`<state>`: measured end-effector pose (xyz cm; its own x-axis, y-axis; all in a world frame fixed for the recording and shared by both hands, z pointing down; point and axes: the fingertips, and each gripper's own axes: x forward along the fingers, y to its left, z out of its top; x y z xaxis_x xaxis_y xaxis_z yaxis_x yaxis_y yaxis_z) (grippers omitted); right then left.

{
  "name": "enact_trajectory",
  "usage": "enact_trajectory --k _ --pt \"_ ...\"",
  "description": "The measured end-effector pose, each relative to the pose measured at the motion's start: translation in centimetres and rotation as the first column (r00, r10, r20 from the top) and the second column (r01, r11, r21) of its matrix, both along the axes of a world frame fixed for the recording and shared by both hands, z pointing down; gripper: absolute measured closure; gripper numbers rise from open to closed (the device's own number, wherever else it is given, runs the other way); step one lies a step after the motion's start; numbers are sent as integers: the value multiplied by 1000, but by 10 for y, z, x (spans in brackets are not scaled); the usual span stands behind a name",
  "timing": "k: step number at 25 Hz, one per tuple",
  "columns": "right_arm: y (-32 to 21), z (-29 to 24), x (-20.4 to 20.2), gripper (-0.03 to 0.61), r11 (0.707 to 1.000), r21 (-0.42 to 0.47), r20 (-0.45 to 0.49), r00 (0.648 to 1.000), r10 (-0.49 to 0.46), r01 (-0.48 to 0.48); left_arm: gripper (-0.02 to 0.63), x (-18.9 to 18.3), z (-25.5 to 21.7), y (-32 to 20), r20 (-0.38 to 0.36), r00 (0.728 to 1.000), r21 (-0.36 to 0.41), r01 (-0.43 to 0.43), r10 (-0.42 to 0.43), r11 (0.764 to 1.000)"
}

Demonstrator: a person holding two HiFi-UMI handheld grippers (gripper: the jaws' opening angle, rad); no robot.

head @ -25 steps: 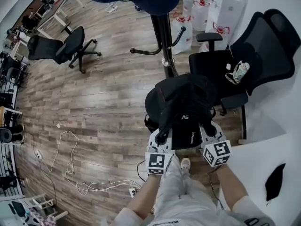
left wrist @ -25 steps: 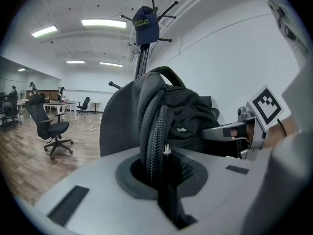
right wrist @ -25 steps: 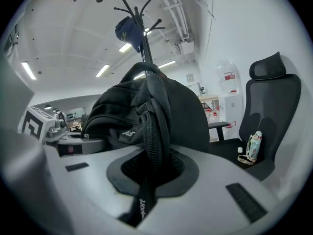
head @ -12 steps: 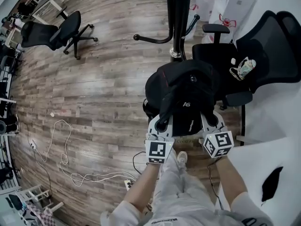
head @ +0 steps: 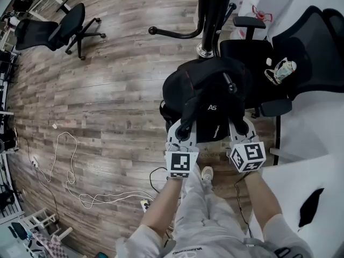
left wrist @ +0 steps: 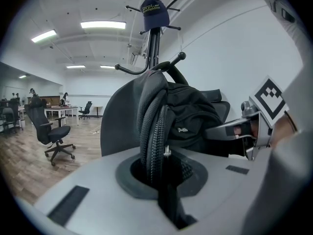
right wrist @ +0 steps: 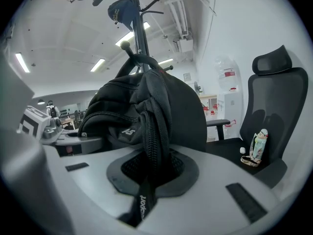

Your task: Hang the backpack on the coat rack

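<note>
Head view steeply down, gripper views close, near-level, all sharing backpack (head: 207, 93)

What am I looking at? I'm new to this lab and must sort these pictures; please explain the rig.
No robot: a person holds a two-jaw gripper in each hand. The head view looks down from the person's head at the left gripper and right gripper. The other two pictures come from cameras riding on each gripper. Together they carry a black backpack: the left is shut on one padded strap, the right on the other strap. Ahead stands the coat rack, a cap on top, beside an office chair on the wood floor.
</note>
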<state>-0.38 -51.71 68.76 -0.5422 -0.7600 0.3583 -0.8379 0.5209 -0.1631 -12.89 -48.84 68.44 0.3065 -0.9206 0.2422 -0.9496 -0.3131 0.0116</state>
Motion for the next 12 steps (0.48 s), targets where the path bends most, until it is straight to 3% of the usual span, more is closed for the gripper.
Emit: enact_trajectory --k 12 --pt "-33 17 -12 546 1000 13 -35 999 26 -26 587 -11 18 -32 6 1000 -1 21 -21 1000"
